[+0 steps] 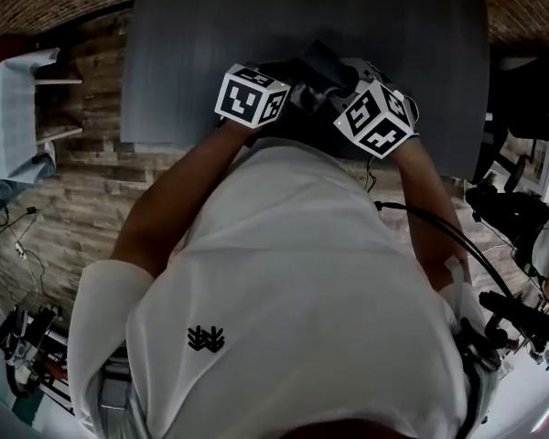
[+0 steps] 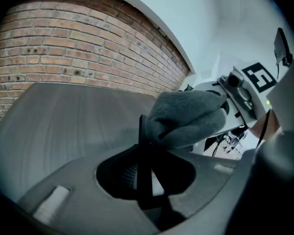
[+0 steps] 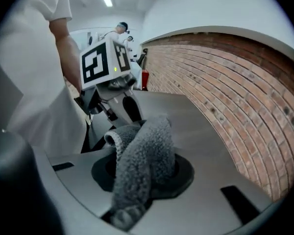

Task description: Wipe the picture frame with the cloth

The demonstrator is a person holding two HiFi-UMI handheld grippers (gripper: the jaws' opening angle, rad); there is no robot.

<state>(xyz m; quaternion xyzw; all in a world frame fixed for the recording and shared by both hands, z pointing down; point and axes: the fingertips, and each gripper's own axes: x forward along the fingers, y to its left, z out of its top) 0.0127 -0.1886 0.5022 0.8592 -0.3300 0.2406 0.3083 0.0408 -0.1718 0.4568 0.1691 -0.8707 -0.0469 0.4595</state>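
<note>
Dark emblem on white shirt, lower left of head view. Grey fleecy cloth pinched between right gripper jaws, bunched end touching upper edge of thin black picture frame, centre of left gripper view. Left gripper jaws clamp frame, seen edge-on, upright. Both above grey table.

White T-shirt with small dark logo.

- Head view: looks steeply down past the shirt; table in upper frame.
- Left gripper view: close on the cloth; brick wall upper left.
- Right gripper view: faces opposite; shares cloth, table, wall.
</note>
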